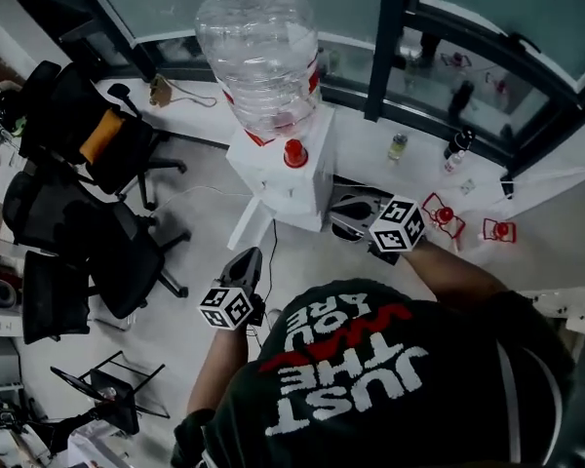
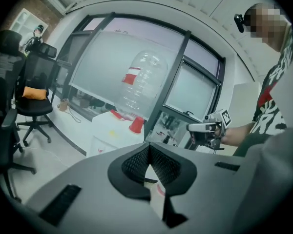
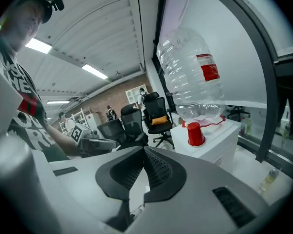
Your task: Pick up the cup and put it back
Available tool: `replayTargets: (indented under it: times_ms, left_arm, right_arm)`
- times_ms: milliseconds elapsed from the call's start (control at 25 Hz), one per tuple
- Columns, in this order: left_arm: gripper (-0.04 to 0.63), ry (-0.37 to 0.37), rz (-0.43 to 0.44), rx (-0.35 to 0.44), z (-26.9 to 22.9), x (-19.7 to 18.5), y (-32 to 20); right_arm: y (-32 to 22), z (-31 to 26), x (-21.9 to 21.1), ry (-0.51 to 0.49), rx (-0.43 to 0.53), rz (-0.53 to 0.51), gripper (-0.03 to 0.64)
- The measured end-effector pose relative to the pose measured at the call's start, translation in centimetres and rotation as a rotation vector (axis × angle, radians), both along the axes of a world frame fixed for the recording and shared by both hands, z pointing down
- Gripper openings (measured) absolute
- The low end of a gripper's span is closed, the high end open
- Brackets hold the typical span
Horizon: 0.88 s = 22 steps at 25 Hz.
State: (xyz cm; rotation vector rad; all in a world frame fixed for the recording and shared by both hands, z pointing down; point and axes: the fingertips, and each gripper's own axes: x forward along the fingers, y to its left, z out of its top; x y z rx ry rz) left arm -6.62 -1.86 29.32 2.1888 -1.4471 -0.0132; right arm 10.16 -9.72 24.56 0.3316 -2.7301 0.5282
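Note:
A red cup [image 1: 294,153] stands upside down on top of the white water dispenser [image 1: 273,185], in front of the big clear bottle [image 1: 258,52]. My left gripper [image 1: 246,258] hangs low over the floor, left of and below the dispenser, shut and holding nothing. My right gripper [image 1: 349,213] is just right of the dispenser's base, also shut and holding nothing. The left gripper view shows the cup [image 2: 136,125] beyond my shut left gripper [image 2: 149,149], with the right gripper [image 2: 205,129] off to the right. In the right gripper view the cup [image 3: 195,134] stands beyond my shut right gripper [image 3: 144,152].
Black office chairs [image 1: 88,135] [image 1: 68,252] stand to the left. A white sill along the window carries a small bottle [image 1: 398,146], a dark bottle [image 1: 456,144] and red holders [image 1: 444,214]. A cable [image 1: 271,247] runs down from the dispenser.

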Motion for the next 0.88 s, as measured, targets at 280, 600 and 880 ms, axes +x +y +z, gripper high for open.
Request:
replayTargets:
  times_ms: [280, 600, 880]
  left_arm:
    - [0.008, -0.021, 0.119, -0.058, 8.6, -6.3, -1.2]
    - [0.008, -0.133, 0.050, -0.145, 24.5, -6.6, -5.5]
    - [0.008, -0.211, -0.058, -0.254, 44.3, -2.8, -9.2]
  right_arm:
    - [1.7, 3.6, -7.2, 0.137, -0.027, 0.039, 0.034]
    - [-0.5, 14.0, -10.7, 0.232, 0.051, -0.158, 0.034]
    - [-0.1, 30.2, -10.6, 0.226, 0.070, -0.334, 0.034]
